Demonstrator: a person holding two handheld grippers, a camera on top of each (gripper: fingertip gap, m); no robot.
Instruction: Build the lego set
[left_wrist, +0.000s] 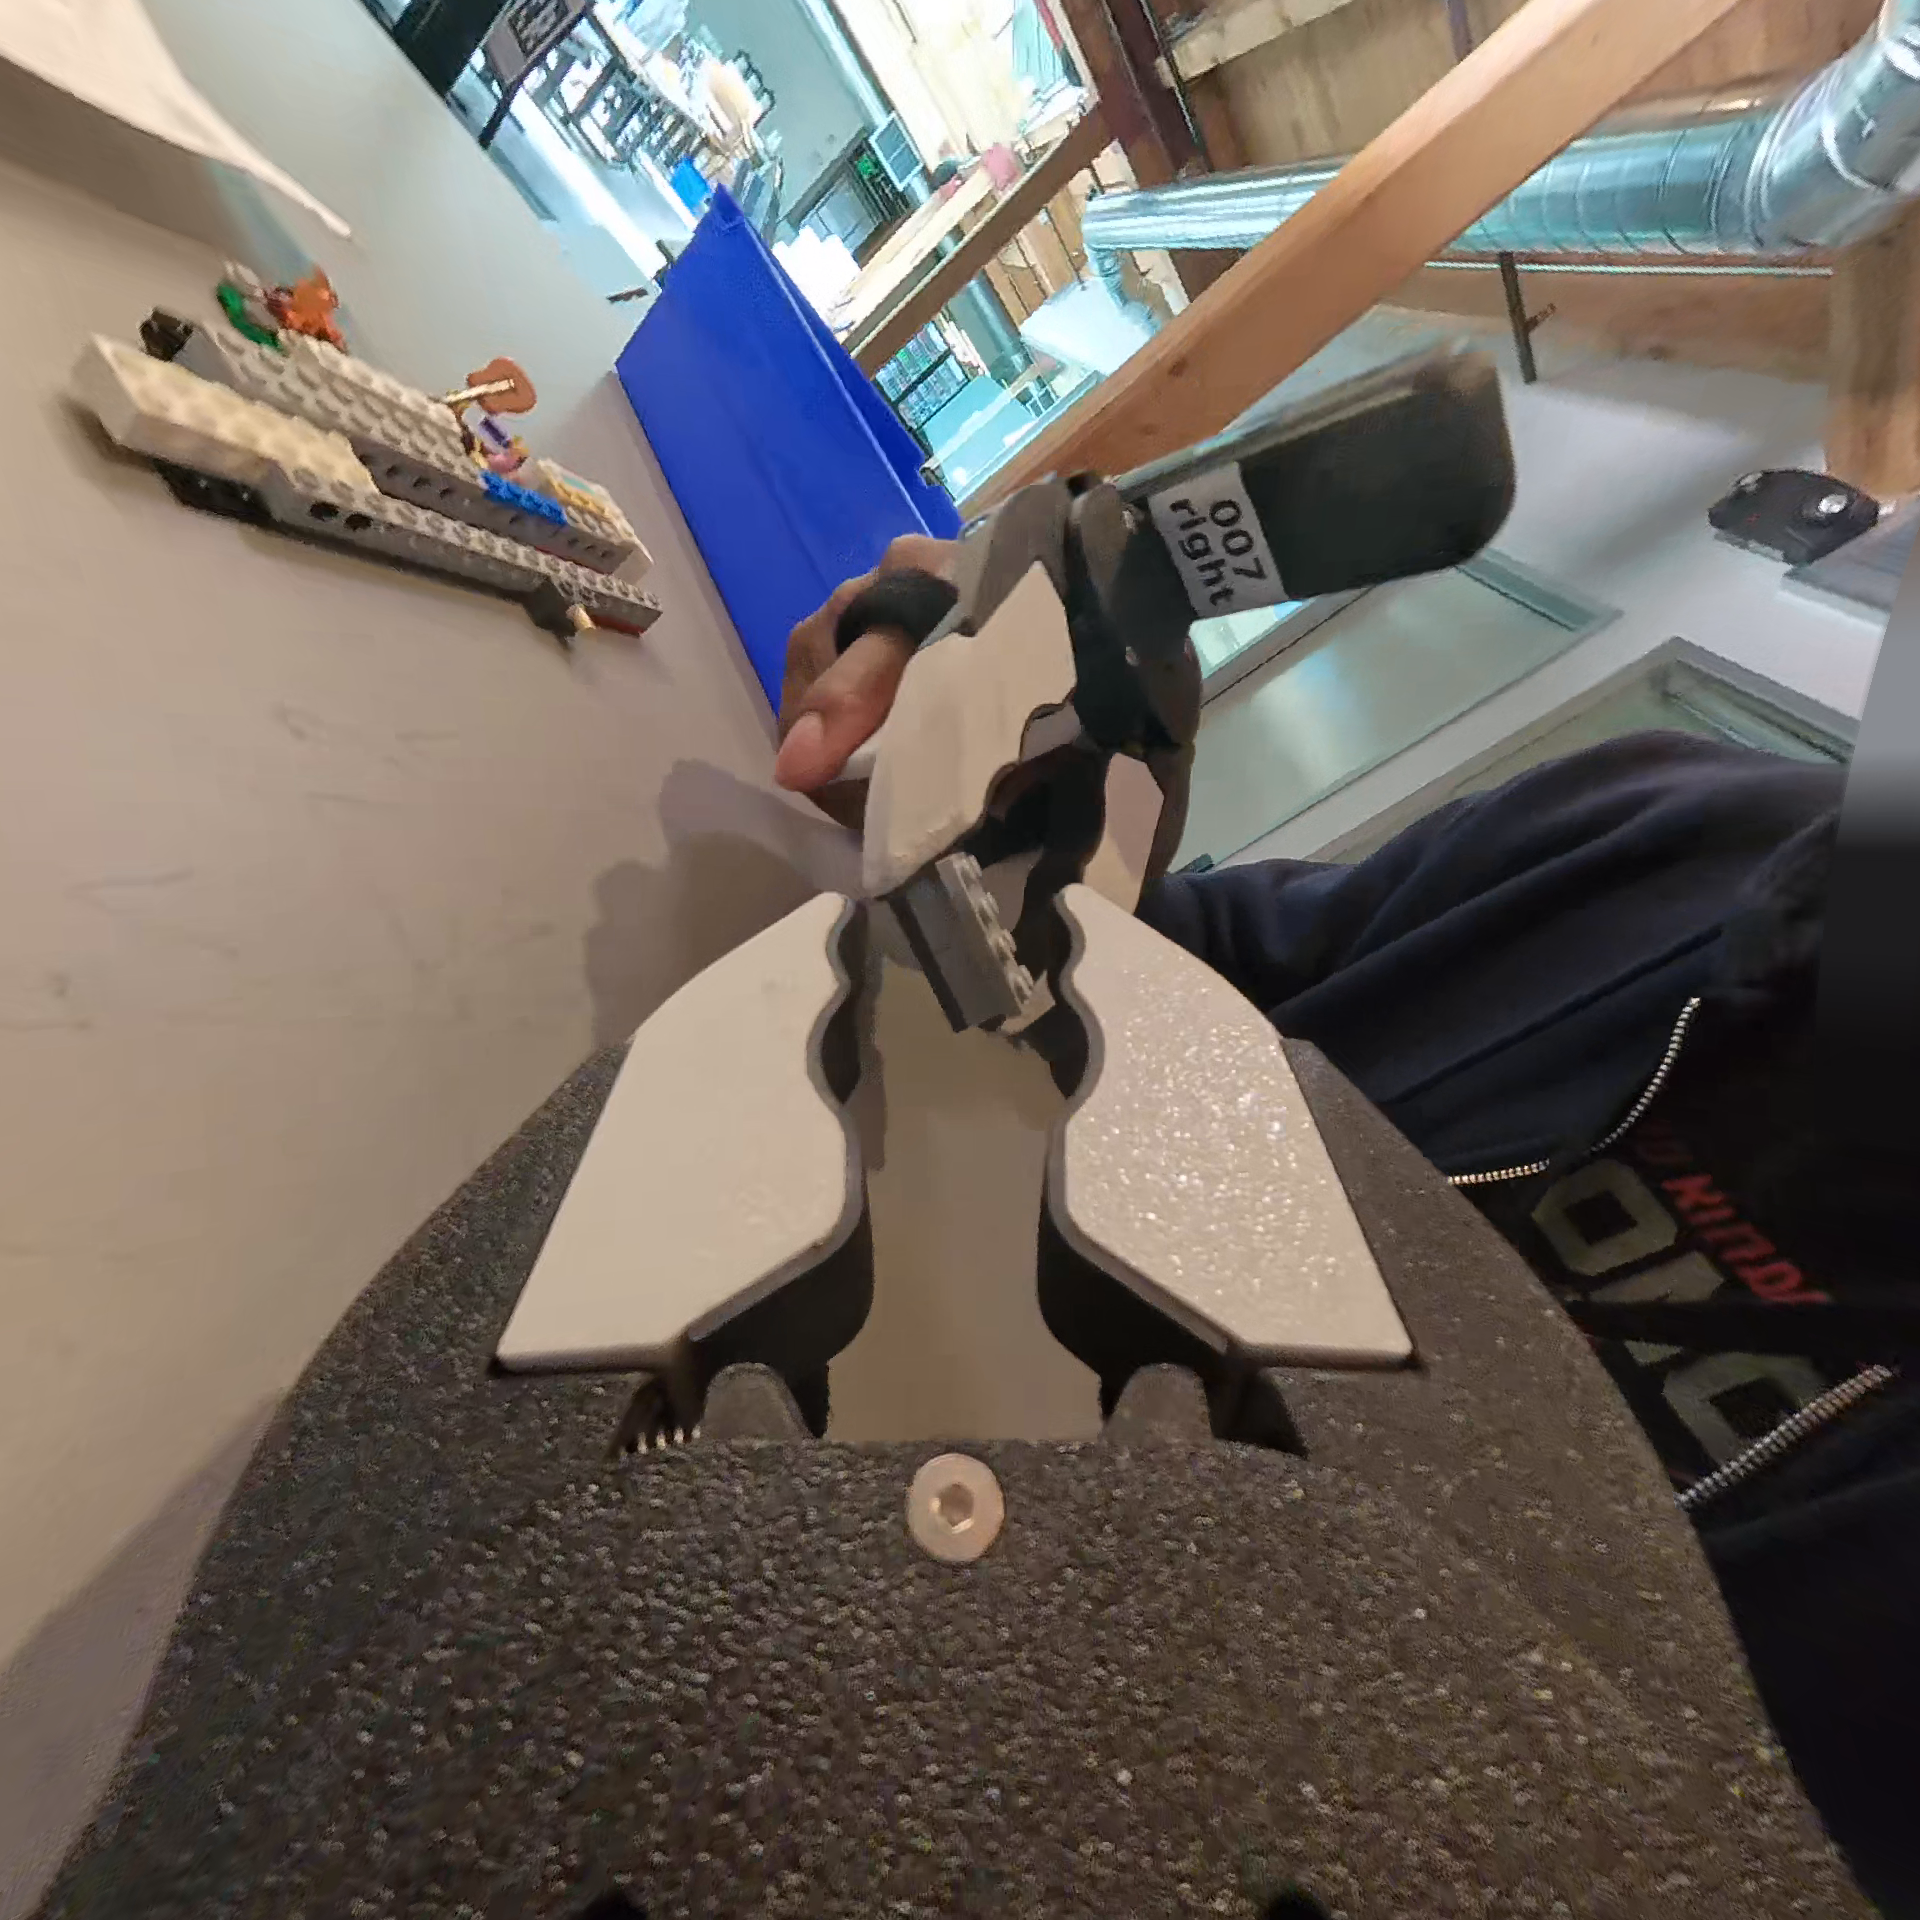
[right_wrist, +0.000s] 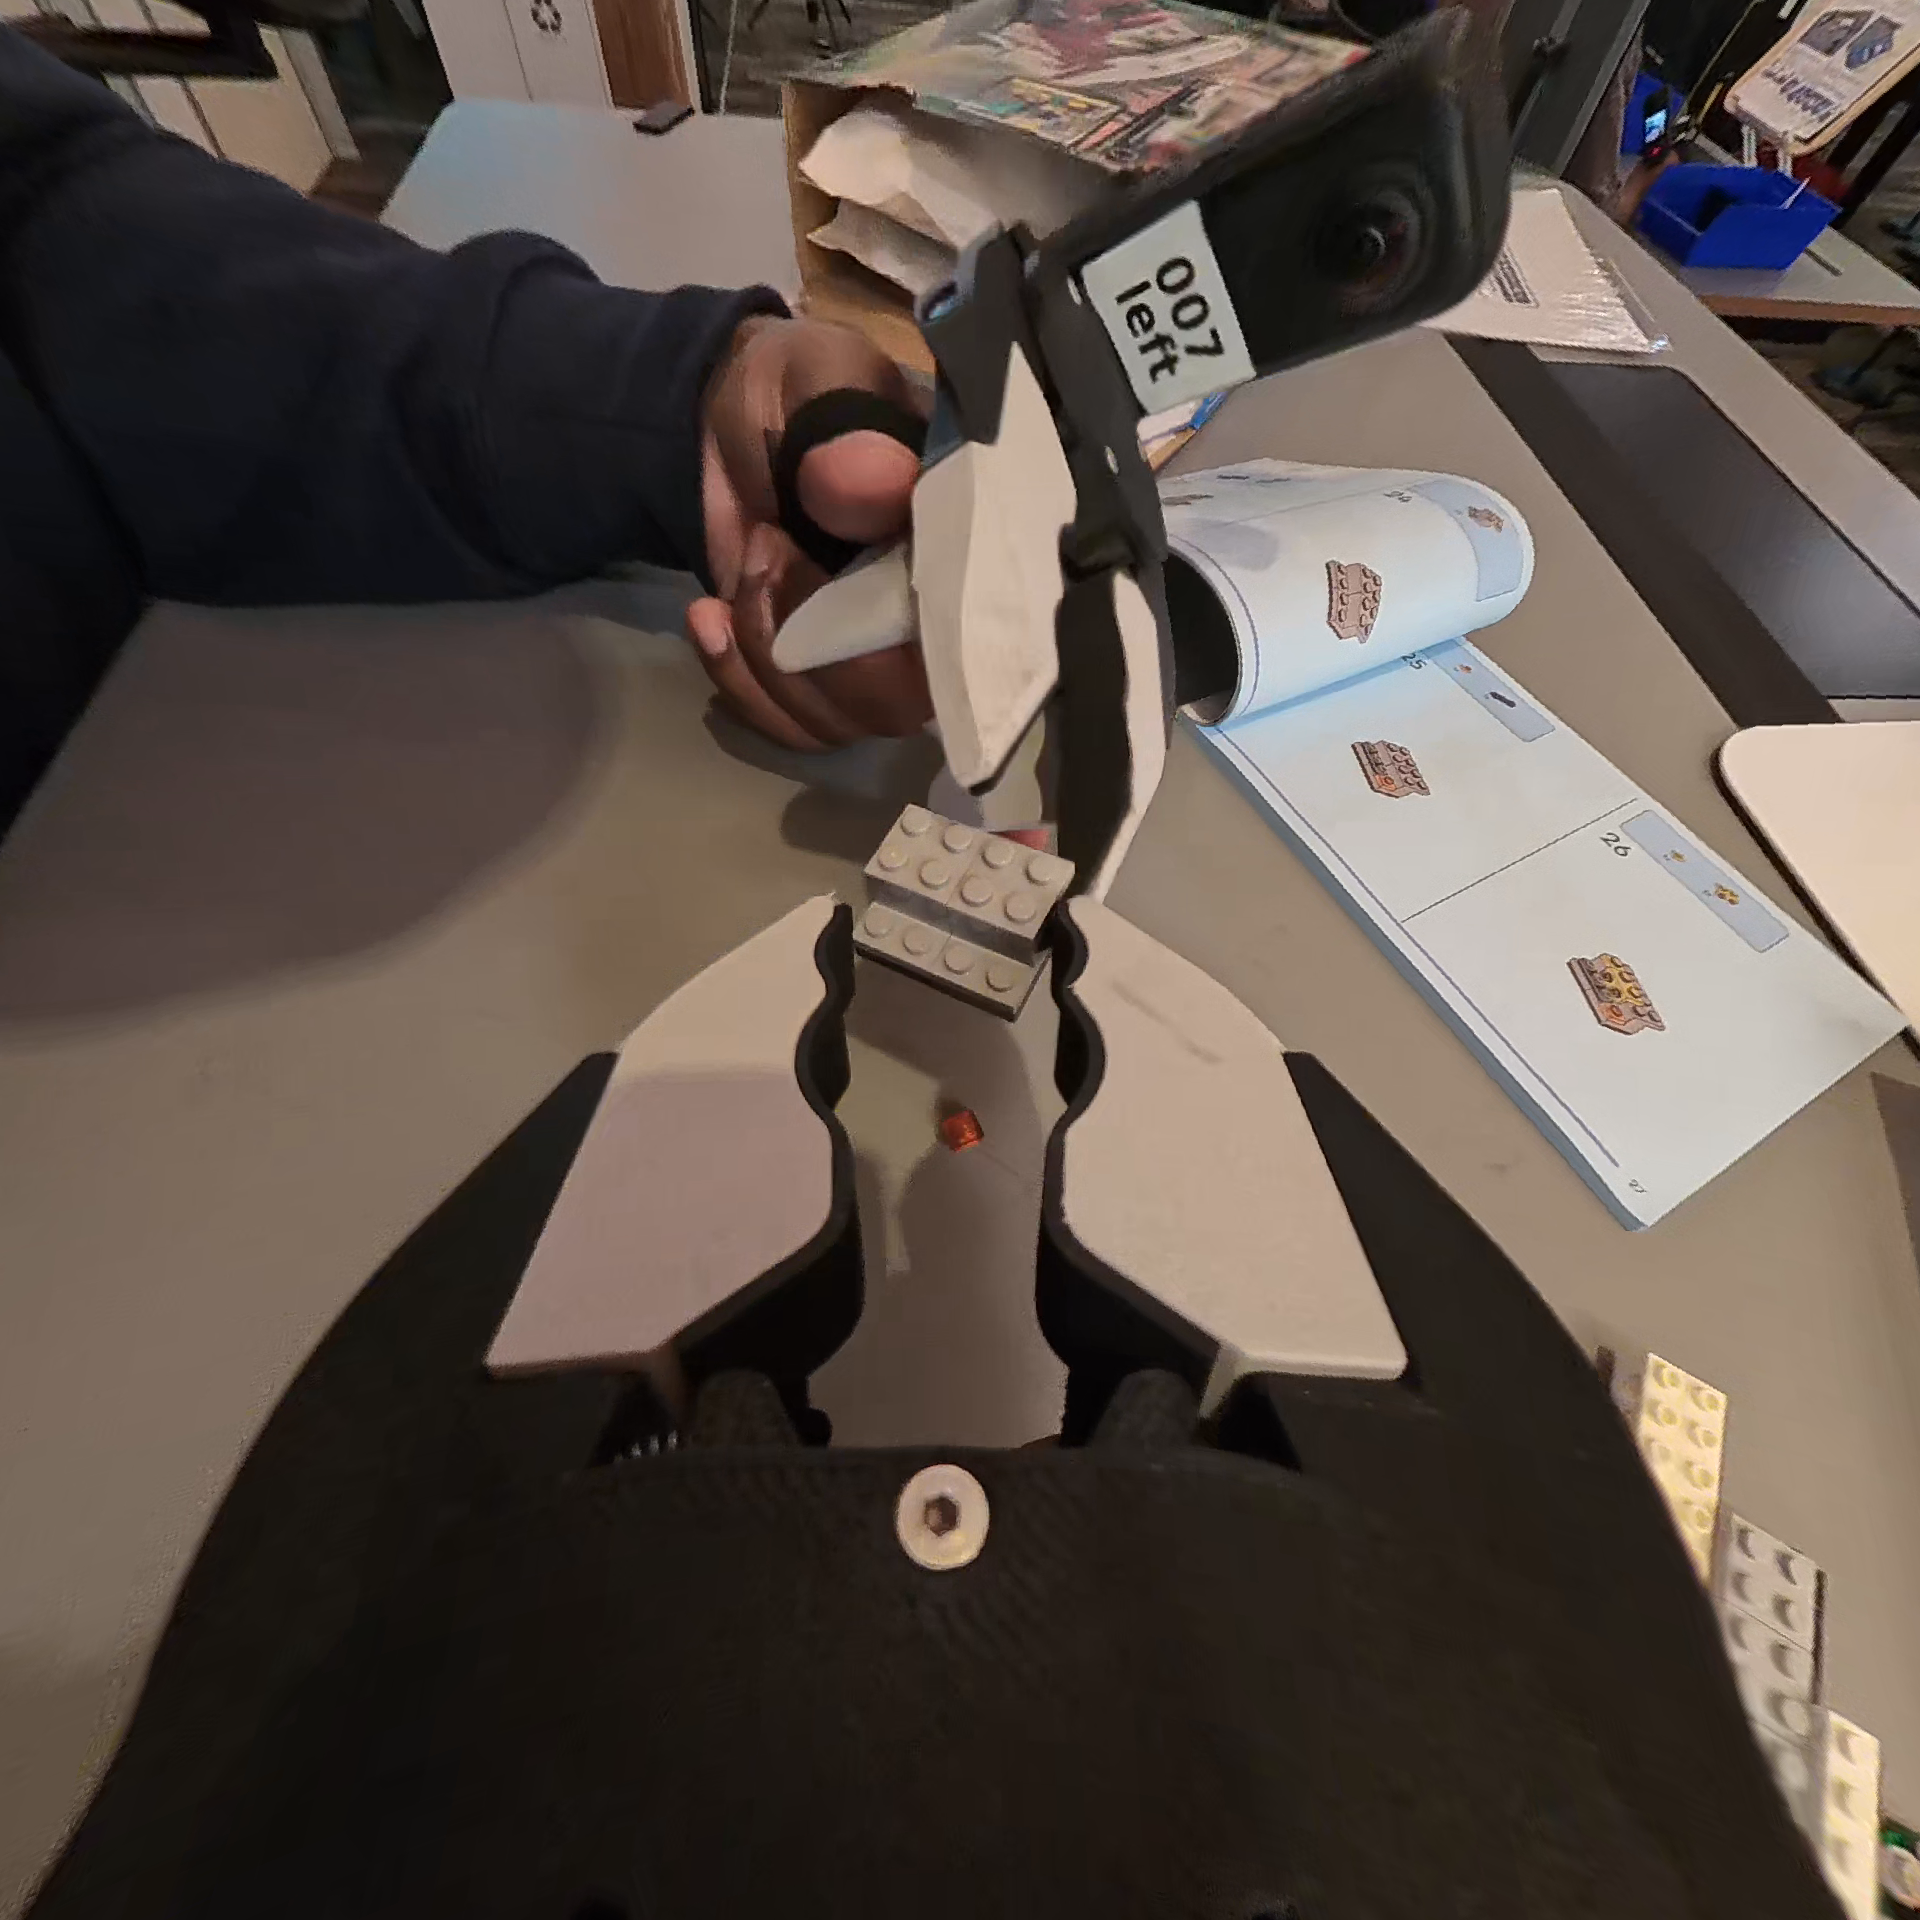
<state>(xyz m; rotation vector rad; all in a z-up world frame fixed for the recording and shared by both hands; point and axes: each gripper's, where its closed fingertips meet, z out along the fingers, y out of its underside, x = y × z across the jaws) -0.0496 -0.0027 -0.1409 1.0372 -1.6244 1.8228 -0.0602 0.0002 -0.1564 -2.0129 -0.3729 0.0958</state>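
Note:
My right gripper (right_wrist: 951, 925) is shut on a small grey stepped brick assembly (right_wrist: 966, 894), with a pad pressed on each side, and holds it above the grey table (right_wrist: 312, 1039). In the left wrist view the same assembly (left_wrist: 966, 956) hangs from the right gripper (left_wrist: 961, 894) and reaches in between my left gripper's (left_wrist: 956, 914) fingers. The left gripper is open, with a clear gap beside the left-hand finger (left_wrist: 790, 997). From the right wrist view the left gripper (right_wrist: 1039, 831) comes down just behind the assembly. A tiny orange round piece (right_wrist: 961, 1129) lies on the table below.
An open instruction booklet (right_wrist: 1507, 831) lies to the right, with a white board (right_wrist: 1839, 831) beyond it. Pale plates (right_wrist: 1683, 1444) sit at the bottom right. A cardboard box (right_wrist: 862, 208) stands behind. A long grey brick build (left_wrist: 364, 468) and a blue bin (left_wrist: 769, 468) are farther off. My left and right fingertips are right by each other.

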